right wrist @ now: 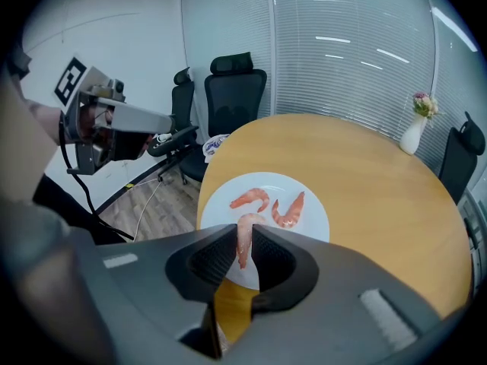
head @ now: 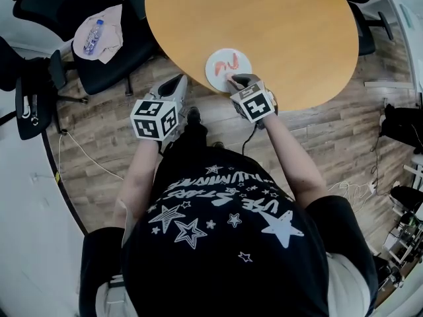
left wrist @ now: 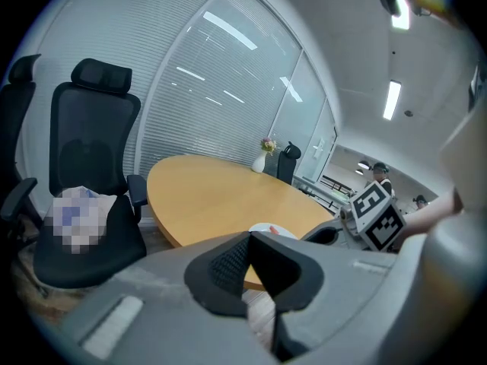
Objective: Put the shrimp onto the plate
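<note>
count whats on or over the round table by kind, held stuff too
shrimp: 3 (2 on the plate, 1 in the right gripper)
plate: 1
vase of flowers: 1
total: 5

Possibly "STARS" on black shirt (head: 218,276)

- Desk (head: 277,25): one, rounded outline, smooth orange-brown wood-tone top with a thin darker edge. It fills the upper half of the head view and also shows in the left gripper view (left wrist: 205,192) and the right gripper view (right wrist: 373,181).
- Plate (head: 215,78): one, white, round, shallow, flat on the top at 7 o'clock in the head view, just inside the near rim (right wrist: 312,219) (left wrist: 262,227).
- Vase (right wrist: 413,135): one, small, white, upright, holding a sprig of flowers. It stands near the far rim at 2 o'clock from the plate, well apart from it (left wrist: 259,163).
</note>
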Available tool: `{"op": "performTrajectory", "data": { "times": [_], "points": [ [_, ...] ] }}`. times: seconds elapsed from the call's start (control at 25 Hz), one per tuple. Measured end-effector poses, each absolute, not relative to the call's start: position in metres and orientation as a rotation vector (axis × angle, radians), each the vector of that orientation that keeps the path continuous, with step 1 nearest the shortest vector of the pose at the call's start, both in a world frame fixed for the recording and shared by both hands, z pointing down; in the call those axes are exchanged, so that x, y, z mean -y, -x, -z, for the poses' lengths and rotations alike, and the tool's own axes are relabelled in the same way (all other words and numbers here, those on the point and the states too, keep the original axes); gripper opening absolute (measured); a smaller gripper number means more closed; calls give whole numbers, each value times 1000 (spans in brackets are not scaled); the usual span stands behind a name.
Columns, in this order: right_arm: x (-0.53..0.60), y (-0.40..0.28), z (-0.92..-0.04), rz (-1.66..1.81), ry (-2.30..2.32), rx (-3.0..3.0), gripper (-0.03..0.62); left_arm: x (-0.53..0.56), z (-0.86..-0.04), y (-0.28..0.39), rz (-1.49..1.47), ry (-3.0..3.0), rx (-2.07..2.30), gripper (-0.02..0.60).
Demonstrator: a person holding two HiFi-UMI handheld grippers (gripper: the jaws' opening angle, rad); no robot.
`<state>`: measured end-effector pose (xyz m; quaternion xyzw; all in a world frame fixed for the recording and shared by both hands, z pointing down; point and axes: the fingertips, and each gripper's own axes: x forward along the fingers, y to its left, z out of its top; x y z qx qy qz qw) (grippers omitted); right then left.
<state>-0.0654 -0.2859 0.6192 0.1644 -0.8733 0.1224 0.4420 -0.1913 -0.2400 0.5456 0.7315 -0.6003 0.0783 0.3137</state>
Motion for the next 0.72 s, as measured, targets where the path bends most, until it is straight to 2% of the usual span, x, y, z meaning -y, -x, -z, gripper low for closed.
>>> {"op": "performTrajectory", "data": {
  "times": [0.72],
  "points": [
    [288,71,-635,-286,-368,2129,66,244,-556,196,-206,-1914,1562,2]
  ]
}}
